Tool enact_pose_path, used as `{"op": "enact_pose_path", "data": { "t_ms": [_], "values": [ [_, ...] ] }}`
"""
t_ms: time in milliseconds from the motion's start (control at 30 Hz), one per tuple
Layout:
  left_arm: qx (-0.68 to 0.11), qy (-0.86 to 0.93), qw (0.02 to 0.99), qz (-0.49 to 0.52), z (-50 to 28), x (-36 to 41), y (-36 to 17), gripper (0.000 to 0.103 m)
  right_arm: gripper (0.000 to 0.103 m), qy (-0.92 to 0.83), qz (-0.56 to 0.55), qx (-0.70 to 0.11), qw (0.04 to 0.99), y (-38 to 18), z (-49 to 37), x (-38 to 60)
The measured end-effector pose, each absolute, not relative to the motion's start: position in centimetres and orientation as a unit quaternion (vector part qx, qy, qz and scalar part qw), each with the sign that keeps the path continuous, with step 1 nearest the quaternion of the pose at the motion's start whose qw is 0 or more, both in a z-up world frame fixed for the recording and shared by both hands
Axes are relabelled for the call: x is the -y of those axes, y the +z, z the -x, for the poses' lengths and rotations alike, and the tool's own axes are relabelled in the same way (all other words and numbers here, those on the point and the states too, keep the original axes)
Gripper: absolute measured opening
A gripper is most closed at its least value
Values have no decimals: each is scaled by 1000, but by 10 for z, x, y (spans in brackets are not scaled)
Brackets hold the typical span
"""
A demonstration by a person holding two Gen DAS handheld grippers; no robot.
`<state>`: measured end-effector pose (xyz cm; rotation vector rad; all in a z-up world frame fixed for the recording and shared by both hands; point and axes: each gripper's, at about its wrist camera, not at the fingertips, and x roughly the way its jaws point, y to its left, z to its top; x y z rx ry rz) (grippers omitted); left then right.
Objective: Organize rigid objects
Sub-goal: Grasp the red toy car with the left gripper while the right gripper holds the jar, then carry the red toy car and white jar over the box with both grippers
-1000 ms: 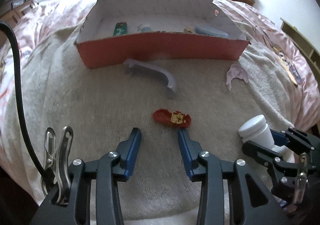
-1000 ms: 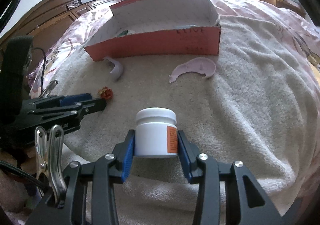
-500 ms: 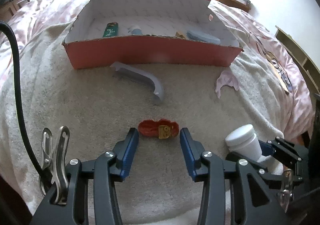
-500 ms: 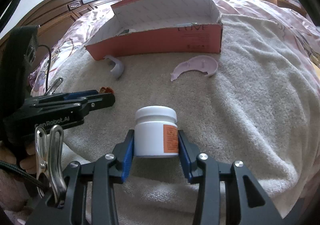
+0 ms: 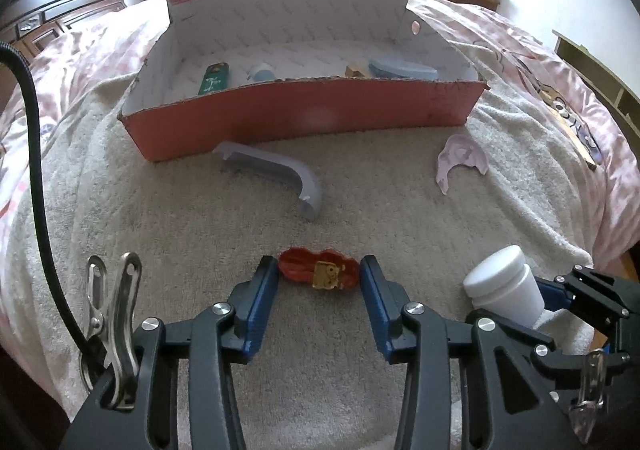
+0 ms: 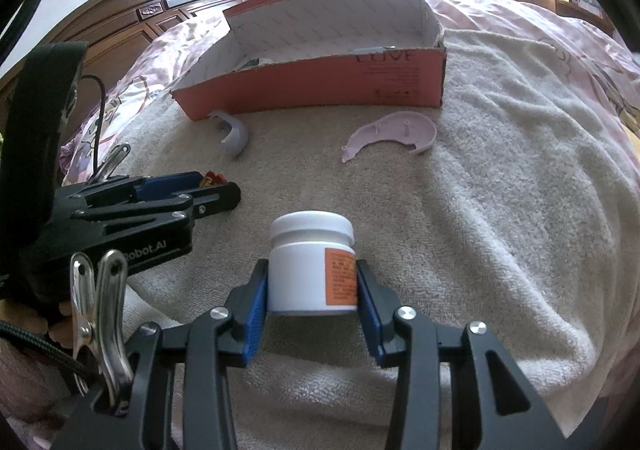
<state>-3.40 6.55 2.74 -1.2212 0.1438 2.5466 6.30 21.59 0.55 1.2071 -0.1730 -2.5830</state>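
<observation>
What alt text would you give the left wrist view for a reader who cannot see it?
The open left gripper brackets a small red and gold trinket lying on a beige towel. Beyond lie a grey curved plastic part, a lilac plastic piece and an open red box with items inside. At right, the right gripper holds a white jar.

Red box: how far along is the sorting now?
Done: the red box already holds several items. In hand: the right gripper is shut on the white jar; the left gripper sits open around the red toy. Left: the grey curved piece and lilac shell lie on the towel.
</observation>
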Motion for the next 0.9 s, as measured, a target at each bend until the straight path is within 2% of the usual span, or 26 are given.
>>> {"op": "enact_pose_path", "data": {
  "t_ms": [300,900],
  "values": [
    [-27,893,146,424,33,-54,30,42,43,-897,-414,55,144,5,-64,-216],
    [-4,898,124,421,35,-37,41,42,43,-888,-414,108,171,14,-49,-225]
  ]
}}
